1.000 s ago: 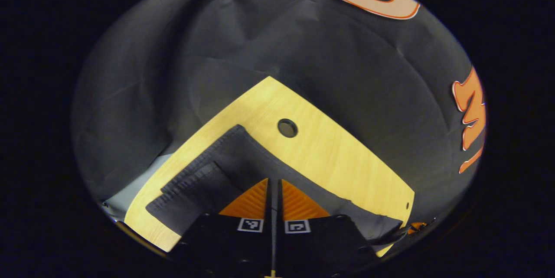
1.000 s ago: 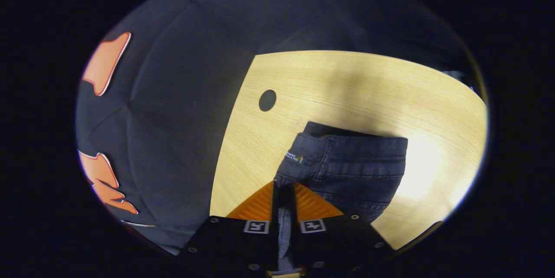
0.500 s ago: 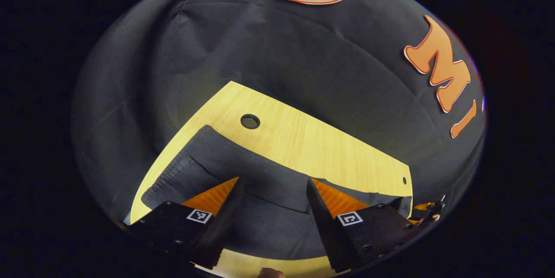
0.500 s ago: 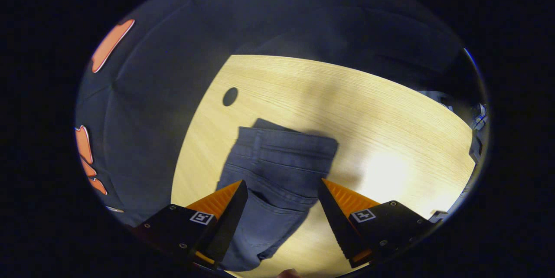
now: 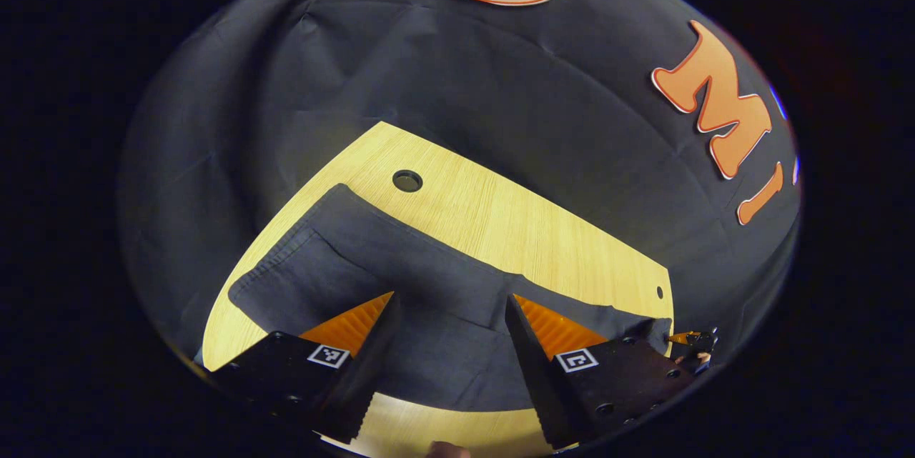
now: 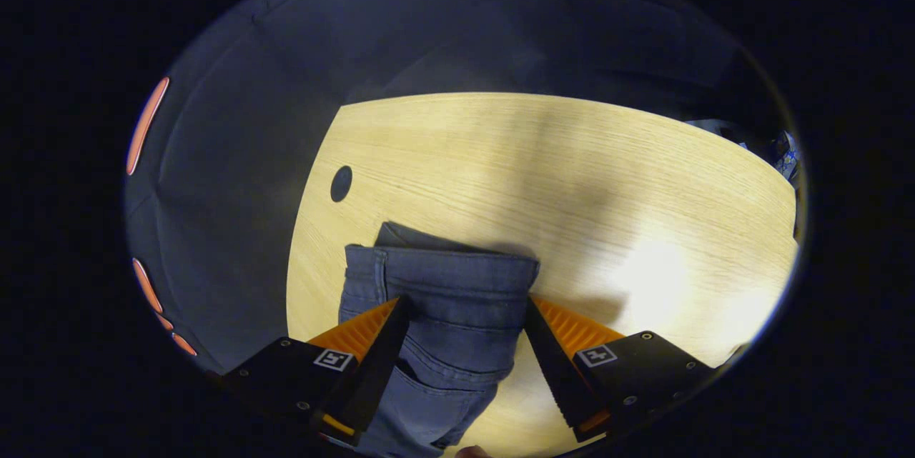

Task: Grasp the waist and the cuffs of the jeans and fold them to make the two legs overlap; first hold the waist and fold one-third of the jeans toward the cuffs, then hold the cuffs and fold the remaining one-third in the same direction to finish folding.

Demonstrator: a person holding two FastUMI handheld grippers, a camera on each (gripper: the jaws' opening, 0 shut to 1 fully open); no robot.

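left gripper (image 5: 449, 333): jaws spread wide, holding nothing, hanging over the cuff end of the jeans (image 5: 400, 286), which lie flat on the desk (image 5: 500, 222).
right gripper (image 6: 465, 333): jaws wide open too, empty, hovering above the waist (image 6: 443, 272) end.
jeans: legs look stacked one over the other, running along the desk near its cable hole (image 5: 407, 180). At the cuffs (image 5: 286, 269) the two hems aren't quite lined up; one peeks out past the other.
what could go wrong: I'd guess that offset carries into the thirds fold and the bundle ends up crooked. Also, pinching just the top layer at the waist would peel the legs apart as it lifts. Denim's stiff, so the fold may spring open.
writing: no brand or tag I can read on the jeans. The small square markers (image 5: 328, 356) on the grippers are patterns, not text.
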